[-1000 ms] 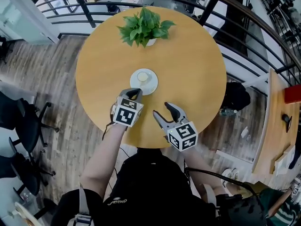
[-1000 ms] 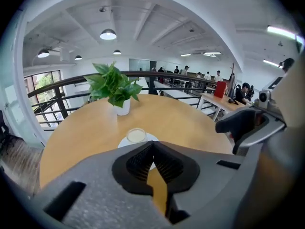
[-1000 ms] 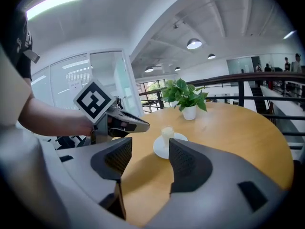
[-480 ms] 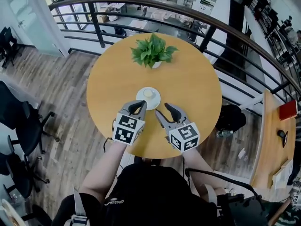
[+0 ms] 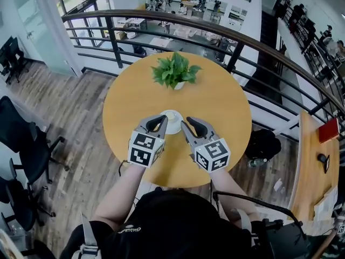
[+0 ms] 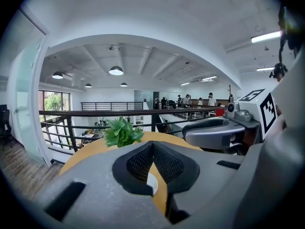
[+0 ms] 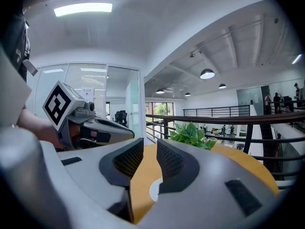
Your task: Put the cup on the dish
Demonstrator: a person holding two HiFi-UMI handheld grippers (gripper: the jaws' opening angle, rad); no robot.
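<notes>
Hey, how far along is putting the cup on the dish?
Done, it seems: the cup sits on the dish mid-table. In hand: nothing; the left tongs are shut empty, the right tongs are closing on air. Left: apparently nothing.

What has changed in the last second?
The right gripper moved in beside the dish and its jaws are closing from wide open, nothing between them. Left gripper stays shut by the dish; cup still on it, plant unmoved.

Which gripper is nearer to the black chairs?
Left. The left gripper is over the chairs' side of the table; the right gripper, jaws closing on nothing, is beyond it, farther away.
</notes>
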